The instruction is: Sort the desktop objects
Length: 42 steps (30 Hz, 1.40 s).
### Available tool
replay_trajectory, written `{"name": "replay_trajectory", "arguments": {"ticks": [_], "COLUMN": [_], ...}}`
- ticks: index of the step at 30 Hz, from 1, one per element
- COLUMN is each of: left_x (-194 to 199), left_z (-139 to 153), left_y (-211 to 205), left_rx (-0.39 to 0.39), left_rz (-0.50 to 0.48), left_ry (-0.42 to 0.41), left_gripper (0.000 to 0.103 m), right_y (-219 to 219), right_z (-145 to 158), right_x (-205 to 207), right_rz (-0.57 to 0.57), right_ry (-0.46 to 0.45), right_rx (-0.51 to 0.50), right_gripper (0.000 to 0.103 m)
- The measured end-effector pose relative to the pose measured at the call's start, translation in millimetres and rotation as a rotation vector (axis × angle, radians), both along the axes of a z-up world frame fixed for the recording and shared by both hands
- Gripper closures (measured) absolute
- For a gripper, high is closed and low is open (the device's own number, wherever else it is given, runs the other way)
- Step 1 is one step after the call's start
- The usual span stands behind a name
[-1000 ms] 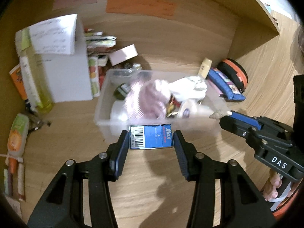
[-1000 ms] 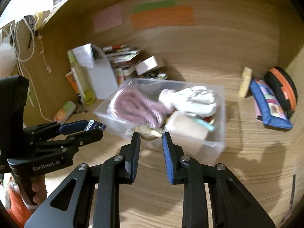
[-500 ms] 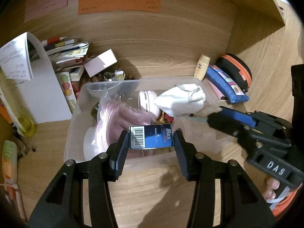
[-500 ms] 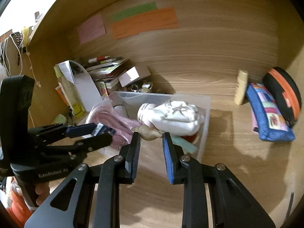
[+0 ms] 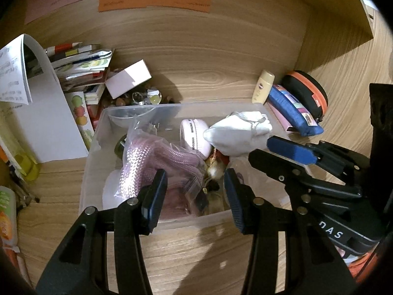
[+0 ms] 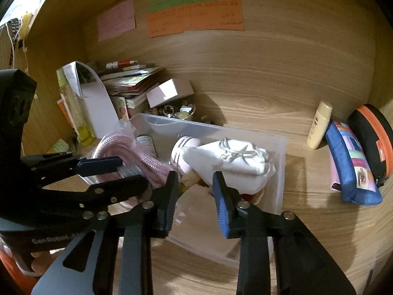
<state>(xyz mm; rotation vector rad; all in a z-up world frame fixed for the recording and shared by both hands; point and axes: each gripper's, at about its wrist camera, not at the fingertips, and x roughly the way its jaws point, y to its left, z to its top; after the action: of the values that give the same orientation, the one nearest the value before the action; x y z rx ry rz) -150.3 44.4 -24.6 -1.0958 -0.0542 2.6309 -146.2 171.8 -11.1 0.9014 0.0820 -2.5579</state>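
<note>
A clear plastic bin [image 5: 98, 132] [image 6: 280, 147] stands on the wooden desk. It holds a pink braided cord in a bag [image 5: 147, 157] [image 6: 127, 152], a white cloth pouch [image 5: 238, 130] [image 6: 235, 162], a white-pink round case [image 5: 194, 135] and small items, among them a tan shell-like piece [image 5: 215, 169]. My left gripper [image 5: 195, 194] hangs open and empty over the bin's front. My right gripper [image 6: 194, 194] is open and empty over the bin too. The blue box is hidden.
A white paper holder [image 5: 46, 113], stacked booklets [image 5: 81, 66] and a white box [image 5: 127, 78] stand at the back left. A cream bottle [image 5: 264, 86] [image 6: 319, 127], a blue pouch [image 5: 292, 110] [image 6: 351, 162] and a black-orange case [image 5: 307, 93] [image 6: 371, 135] lie at the right.
Both grippers moved over the bin and opened. The left one let go of the blue box and the right one let go of the tan shell-like piece.
</note>
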Motion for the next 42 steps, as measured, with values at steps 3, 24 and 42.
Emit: {"name": "replay_trajectory", "arguments": {"ticks": [3,24,42], "left_x": [3.4,96.3,160.5], "left_z": [2.8,47.1,60.5], "left_y": [-0.4,-14.9,-11.2], "left_rx": [-0.003,-0.069,-0.073], "left_rz": [0.006,0.232,0.283], "left_ry": [0.008,0.137,0.23], "left_gripper": [0.045,0.004,0.002], "right_y": [6.6,61.3,51.8], "right_z": [5.4,46.1,72.4], "right_x": [5.4,102.6,177.6], "right_rz": [-0.028,-0.19,-0.154], "right_ry": [0.022,0.171,0.268], "right_rx": [-0.003,0.019,0.007], "right_gripper": [0.062,0.021,0.0]}}
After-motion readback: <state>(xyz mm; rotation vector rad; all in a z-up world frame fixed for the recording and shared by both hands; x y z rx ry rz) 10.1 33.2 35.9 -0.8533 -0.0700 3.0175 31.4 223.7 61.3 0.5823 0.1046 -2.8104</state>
